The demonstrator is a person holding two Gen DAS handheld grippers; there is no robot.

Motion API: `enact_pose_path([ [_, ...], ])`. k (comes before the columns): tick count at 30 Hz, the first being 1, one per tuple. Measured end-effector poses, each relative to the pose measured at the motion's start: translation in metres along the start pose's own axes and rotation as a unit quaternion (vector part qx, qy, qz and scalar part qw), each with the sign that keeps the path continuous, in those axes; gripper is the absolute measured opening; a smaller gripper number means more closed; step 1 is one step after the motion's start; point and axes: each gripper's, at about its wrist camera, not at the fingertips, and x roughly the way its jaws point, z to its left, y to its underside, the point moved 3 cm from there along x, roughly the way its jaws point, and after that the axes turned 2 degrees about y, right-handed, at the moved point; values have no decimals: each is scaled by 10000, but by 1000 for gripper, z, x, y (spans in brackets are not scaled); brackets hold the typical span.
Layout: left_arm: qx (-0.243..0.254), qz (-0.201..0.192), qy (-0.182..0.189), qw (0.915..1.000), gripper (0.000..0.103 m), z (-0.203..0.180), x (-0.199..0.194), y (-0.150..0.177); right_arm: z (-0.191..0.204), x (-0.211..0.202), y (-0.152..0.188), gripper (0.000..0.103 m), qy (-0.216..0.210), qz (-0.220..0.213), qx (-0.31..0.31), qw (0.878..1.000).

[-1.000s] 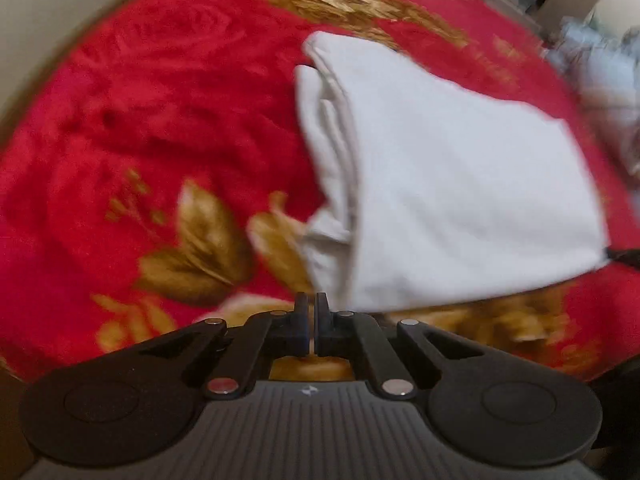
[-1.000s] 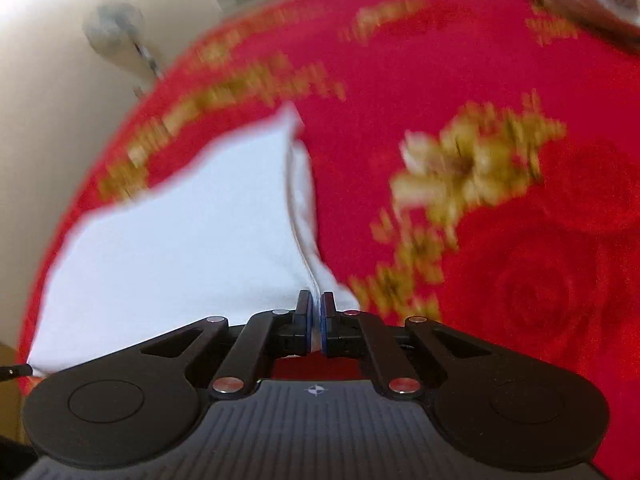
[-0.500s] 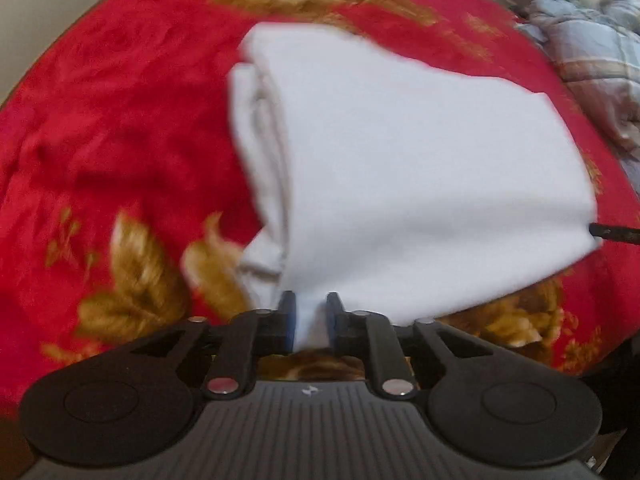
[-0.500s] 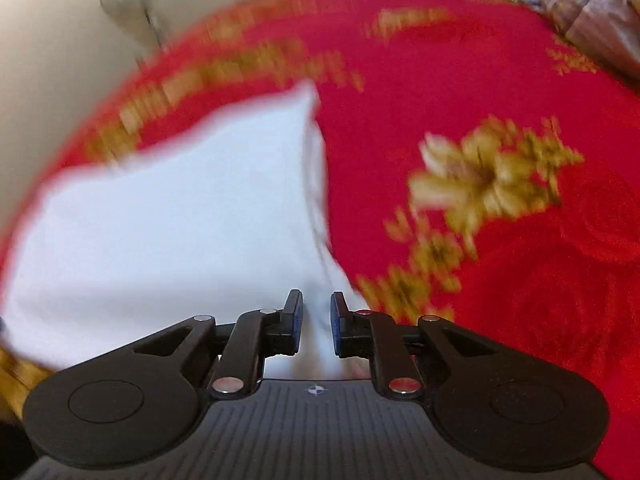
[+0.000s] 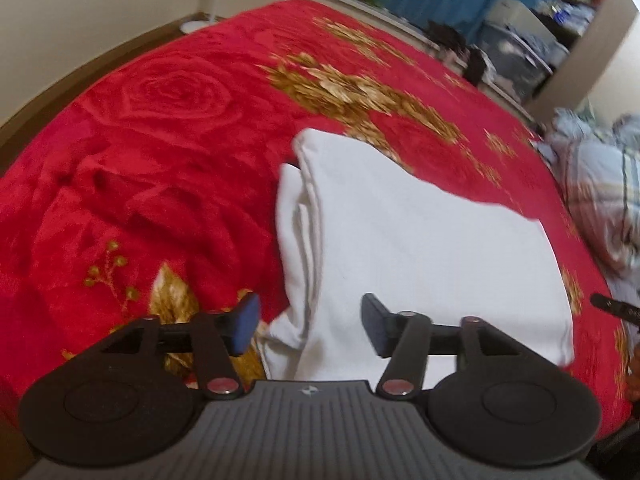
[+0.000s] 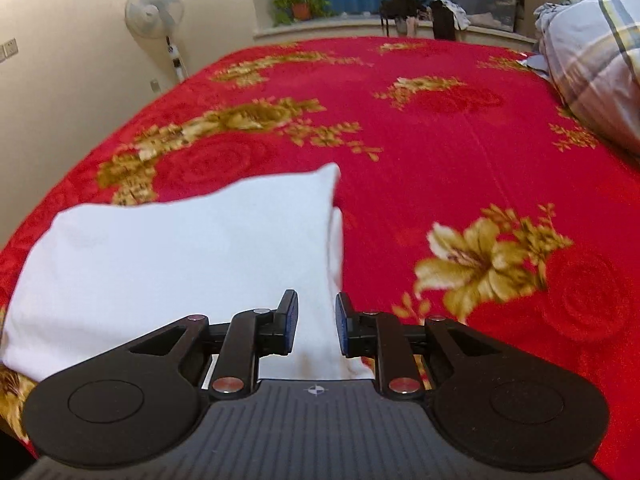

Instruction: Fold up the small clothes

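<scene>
Left wrist view: plush red blanket (image 5: 152, 152) with embossed roses and gold leaf print fills the frame. Folded white cloth (image 5: 420, 248), soft and rectangular with layered edges on its left side, lies centre to lower right. Left gripper (image 5: 310, 326): jaws have just been opening and stand wide apart above the cloth's near corner, pads clear of it.

Right wrist view: pedestal fan (image 6: 154, 12) upper left; cloth lower left; plaid quilt (image 6: 592, 52) upper right. Right gripper (image 6: 316, 328): jaws have just been opening, narrowly apart, nothing pinched.
</scene>
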Motion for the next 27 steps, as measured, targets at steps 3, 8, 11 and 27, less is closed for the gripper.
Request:
enact_pose_path([
  [3, -365, 46, -38, 9993, 76, 10, 9, 0, 3, -1, -8, 21, -95, -98, 112, 9998],
  [8, -783, 454, -8, 9959, 81, 15, 26, 18, 8, -1, -15, 21, -236, -140, 163, 9995],
  [11, -951, 713, -292, 9925, 81, 19, 39, 28, 9, 0, -18, 21, -281, -144, 158, 9994],
  [27, -1358, 397, 19, 9899, 69, 5, 54, 36, -4, -3, -32, 21, -343, -239, 540, 9977],
])
